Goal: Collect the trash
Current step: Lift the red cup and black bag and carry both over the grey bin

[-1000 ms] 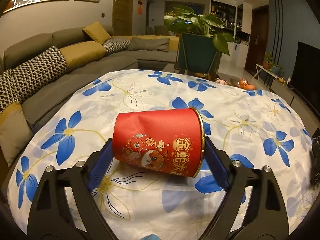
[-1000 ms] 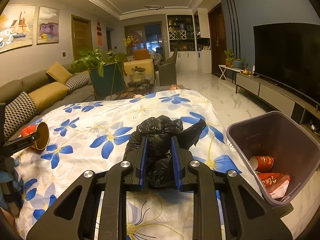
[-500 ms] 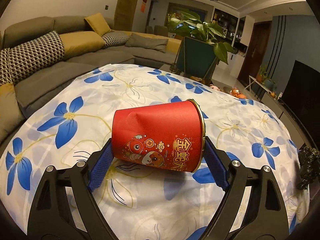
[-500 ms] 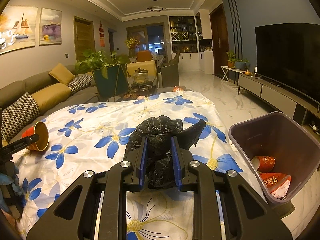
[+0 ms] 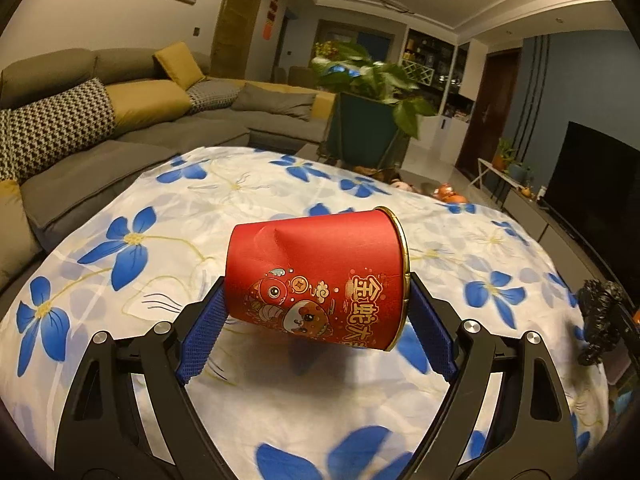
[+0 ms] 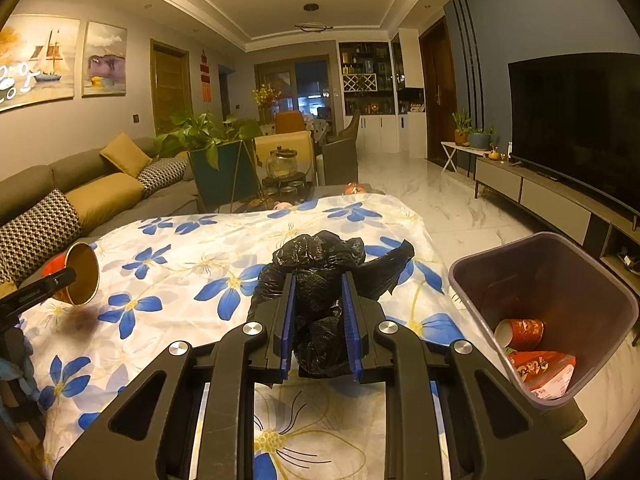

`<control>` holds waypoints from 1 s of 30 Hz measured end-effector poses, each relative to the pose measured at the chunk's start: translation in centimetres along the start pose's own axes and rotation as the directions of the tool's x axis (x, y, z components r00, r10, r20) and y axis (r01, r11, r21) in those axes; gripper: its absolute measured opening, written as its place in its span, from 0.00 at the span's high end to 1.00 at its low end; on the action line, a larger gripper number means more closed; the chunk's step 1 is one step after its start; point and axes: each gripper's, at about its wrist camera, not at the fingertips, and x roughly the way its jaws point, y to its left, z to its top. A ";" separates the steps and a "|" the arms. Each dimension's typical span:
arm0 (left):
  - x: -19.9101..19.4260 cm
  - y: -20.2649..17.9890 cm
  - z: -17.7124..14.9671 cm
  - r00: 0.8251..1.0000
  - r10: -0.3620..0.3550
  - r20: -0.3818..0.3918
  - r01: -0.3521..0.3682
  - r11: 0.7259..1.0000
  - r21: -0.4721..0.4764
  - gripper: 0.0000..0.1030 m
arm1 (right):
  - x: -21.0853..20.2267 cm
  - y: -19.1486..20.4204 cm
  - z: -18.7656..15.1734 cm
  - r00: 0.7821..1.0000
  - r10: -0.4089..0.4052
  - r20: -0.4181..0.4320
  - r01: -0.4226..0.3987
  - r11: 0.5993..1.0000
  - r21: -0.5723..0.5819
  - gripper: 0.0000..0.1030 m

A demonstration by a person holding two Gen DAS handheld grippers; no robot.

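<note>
A dented red paper cup (image 5: 320, 280) with gold print lies sideways between the blue pads of my left gripper (image 5: 316, 320), which is shut on it and holds it above the flowered tablecloth (image 5: 240, 192). The same cup (image 6: 76, 274) shows at the left of the right wrist view. My right gripper (image 6: 318, 316) is shut on a crumpled black plastic bag (image 6: 324, 260), lifted over the cloth. That bag (image 5: 600, 316) appears at the right edge of the left wrist view. A dark bin (image 6: 560, 272) stands at the table's right side, holding a red cup (image 6: 520, 330) and a red wrapper (image 6: 544, 372).
A grey sofa (image 5: 120, 128) with yellow and checked cushions runs along the left. A potted plant (image 5: 372, 120) in a teal stand sits beyond the table's far end. A TV (image 6: 580, 120) on a low cabinet lines the right wall, with marble floor (image 6: 460, 208) between.
My left gripper has lifted the red cup higher and carried it to the right. The right gripper with the bag has edged slightly forward; the bin looks a little nearer.
</note>
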 end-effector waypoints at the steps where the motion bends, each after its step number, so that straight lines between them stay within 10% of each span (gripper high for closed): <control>1: -0.3 -0.4 0.0 1.000 -0.006 0.004 0.006 1.000 0.005 0.18 | -0.1 -0.1 0.0 1.000 -0.001 0.005 0.001 1.000 -0.001 0.78; 18: -5.1 -13.0 -0.3 0.971 -0.233 0.042 0.227 0.966 0.124 0.18 | -5.5 -4.4 1.1 0.989 -0.078 0.122 0.073 0.996 0.044 0.78; 30: -6.8 -26.1 -1.8 0.882 -0.471 0.029 0.454 0.865 0.215 0.18 | -9.6 -12.6 1.5 0.930 -0.301 0.211 0.275 0.950 0.146 0.78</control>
